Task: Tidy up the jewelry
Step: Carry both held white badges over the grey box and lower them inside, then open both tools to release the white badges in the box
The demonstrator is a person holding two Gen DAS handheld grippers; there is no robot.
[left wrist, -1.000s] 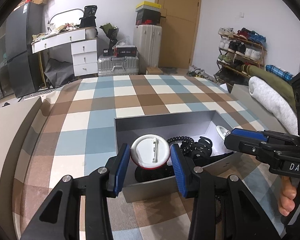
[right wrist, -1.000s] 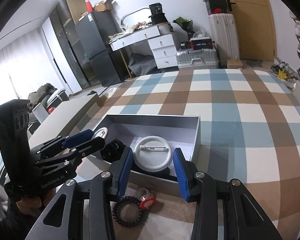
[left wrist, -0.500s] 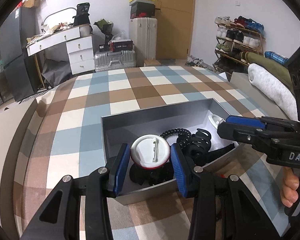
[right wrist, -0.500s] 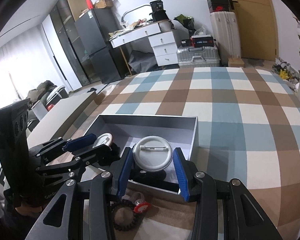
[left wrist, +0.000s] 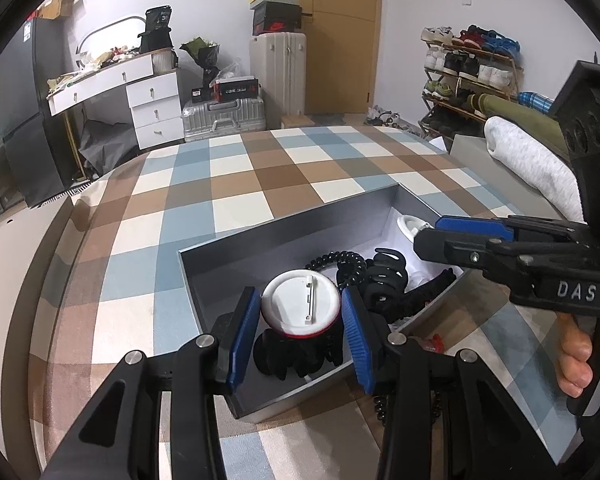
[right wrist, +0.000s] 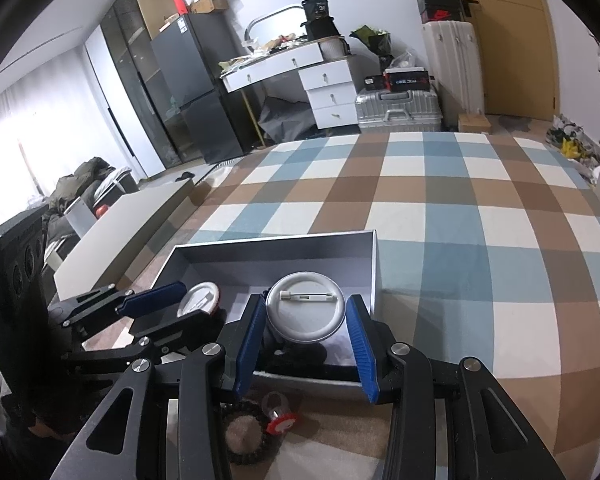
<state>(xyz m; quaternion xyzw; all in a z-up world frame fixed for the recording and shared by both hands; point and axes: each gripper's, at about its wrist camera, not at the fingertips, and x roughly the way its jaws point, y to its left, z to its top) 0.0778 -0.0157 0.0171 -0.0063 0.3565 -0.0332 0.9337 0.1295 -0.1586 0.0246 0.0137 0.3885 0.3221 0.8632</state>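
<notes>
A grey open box (left wrist: 284, 228) (right wrist: 276, 250) sits on the checked cloth. My left gripper (left wrist: 300, 312) is shut on a red-rimmed round pin badge (left wrist: 298, 302), back side up, held over the box's near part. My right gripper (right wrist: 306, 318) is shut on a white round pin badge (right wrist: 305, 310), also over the box. Inside the box lie a black coil hair tie (left wrist: 336, 260), black claw clips (left wrist: 384, 276) and another white badge (left wrist: 410, 224). A black bead bracelet (right wrist: 240, 436) and a red-topped ring (right wrist: 280, 420) lie outside the box's near wall.
The checked cloth (right wrist: 460, 208) covers a bed-like surface. A rolled white towel (left wrist: 528, 160) lies at the right edge in the left wrist view. A desk, suitcases and a shoe rack (left wrist: 468, 68) stand beyond it.
Both grippers moved forward and lower over the box, each still holding its badge. The box looks larger and nearer in both views.
</notes>
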